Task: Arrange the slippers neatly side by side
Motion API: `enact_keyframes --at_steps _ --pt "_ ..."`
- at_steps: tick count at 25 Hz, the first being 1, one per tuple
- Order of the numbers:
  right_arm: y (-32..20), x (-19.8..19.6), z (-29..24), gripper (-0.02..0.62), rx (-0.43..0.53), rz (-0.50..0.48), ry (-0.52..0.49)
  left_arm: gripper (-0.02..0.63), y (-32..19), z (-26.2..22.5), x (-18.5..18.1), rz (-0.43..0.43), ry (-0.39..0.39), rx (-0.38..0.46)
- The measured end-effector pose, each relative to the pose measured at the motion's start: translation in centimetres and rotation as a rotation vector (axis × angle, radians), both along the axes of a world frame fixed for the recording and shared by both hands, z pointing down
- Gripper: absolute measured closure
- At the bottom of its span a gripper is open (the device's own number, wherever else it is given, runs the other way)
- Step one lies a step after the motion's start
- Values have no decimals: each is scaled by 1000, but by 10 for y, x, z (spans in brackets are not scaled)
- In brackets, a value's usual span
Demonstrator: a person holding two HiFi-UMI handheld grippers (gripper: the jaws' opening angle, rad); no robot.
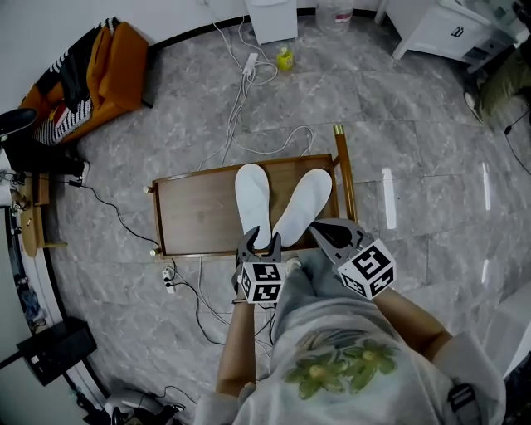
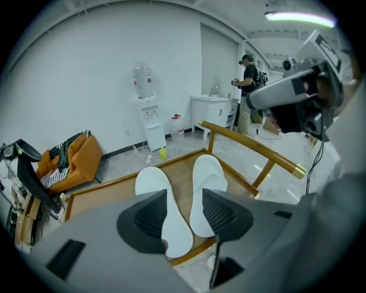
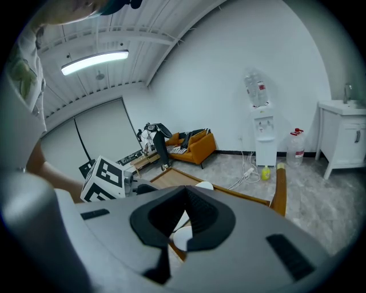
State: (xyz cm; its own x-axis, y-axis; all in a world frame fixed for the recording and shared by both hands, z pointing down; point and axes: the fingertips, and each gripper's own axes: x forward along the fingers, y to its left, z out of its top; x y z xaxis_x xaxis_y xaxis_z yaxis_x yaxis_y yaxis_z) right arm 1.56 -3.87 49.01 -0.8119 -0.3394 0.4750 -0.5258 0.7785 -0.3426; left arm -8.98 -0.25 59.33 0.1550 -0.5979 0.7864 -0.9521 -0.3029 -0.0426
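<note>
Two white slippers lie toes-away on a low wooden table [image 1: 195, 217]: the left slipper [image 1: 252, 197] runs straight, while the right slipper [image 1: 304, 202] is angled so its heel comes close to the other's. My left gripper [image 1: 263, 241] hovers open over the left slipper's heel. In the left gripper view both the left slipper [image 2: 151, 181] and the right slipper [image 2: 207, 174] lie beyond the left gripper [image 2: 184, 216], and its pads press on nothing. My right gripper [image 1: 325, 235] is shut and empty near the right slipper's heel. In its own view the right gripper [image 3: 185, 197] has its jaw tips touching.
A wooden rail with a brass tip [image 1: 343, 170] runs along the table's right side. White cables and a power strip [image 1: 250, 64] trail behind it, by a yellow bottle [image 1: 284, 59] and a water dispenser [image 1: 272, 18]. An orange seat [image 1: 116, 66] stands far left. A person [image 2: 249, 80] stands far off.
</note>
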Motion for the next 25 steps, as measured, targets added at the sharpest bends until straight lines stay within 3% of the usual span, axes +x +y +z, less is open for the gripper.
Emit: enact_keyframes --at_steps 4,9,25 --pt "0 3 1 589 0 10 5 399 -7 9 14 131 -42 -15" --pt "-5 7 1 589 -6 45 3 399 -19 23 31 230 -63 -33" --pt "-17 27 12 589 -26 125 27 399 -53 89 64 371 -147 -144"
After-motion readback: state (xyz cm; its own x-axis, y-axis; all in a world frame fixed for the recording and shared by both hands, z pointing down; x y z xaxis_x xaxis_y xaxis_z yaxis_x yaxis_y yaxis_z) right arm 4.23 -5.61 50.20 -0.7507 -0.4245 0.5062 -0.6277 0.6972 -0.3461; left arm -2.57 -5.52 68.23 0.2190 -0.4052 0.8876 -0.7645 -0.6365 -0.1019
